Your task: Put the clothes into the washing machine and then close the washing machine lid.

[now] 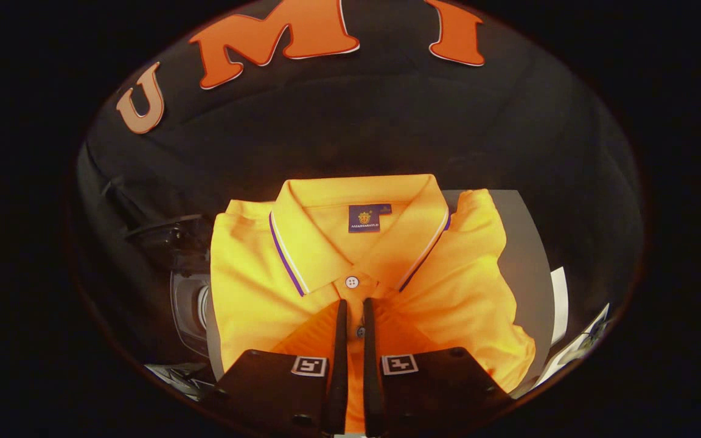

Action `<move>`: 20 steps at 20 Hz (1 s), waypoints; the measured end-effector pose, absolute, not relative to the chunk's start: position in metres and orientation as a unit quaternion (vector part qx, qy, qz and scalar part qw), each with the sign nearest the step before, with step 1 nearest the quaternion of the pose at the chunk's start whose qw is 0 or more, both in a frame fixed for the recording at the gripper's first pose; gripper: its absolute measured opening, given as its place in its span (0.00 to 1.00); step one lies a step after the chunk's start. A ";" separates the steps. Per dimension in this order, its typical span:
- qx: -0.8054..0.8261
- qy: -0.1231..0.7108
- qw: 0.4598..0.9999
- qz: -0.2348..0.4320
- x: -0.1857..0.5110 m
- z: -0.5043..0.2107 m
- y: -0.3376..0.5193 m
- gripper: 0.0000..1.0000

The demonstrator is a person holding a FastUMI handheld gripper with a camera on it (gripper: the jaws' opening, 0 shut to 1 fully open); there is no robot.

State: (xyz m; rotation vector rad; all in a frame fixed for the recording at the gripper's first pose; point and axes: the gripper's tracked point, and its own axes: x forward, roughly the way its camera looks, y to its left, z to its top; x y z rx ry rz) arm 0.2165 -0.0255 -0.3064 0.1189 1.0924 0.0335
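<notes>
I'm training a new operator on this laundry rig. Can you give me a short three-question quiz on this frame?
1. True or false: the gripper has its fingers spread wide apart.
2. What do the fingers pinch? A) the polo shirt's sleeve B) its button placket C) its neck label
3. Fill in: the folded shirt lies on a ____ surface.

Key: 1 false, they are nearly closed with only a narrow strip of fabric between them; 2 B, just below the white button; 3 grey.
</notes>
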 end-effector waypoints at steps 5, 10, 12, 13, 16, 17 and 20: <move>0.198 0.411 0.890 0.021 0.220 -0.290 -0.023 0.10; 0.256 0.358 0.897 0.037 0.224 -0.258 -0.024 0.09; 0.253 0.341 0.904 0.050 0.218 -0.242 -0.015 0.09; 0.253 0.332 0.907 0.055 0.210 -0.233 -0.007 0.09; 0.246 0.312 0.915 0.071 0.197 -0.207 0.011 0.09; 0.245 0.305 0.917 0.074 0.194 -0.200 0.019 0.09; 0.236 0.288 0.924 0.089 0.172 -0.171 0.043 0.09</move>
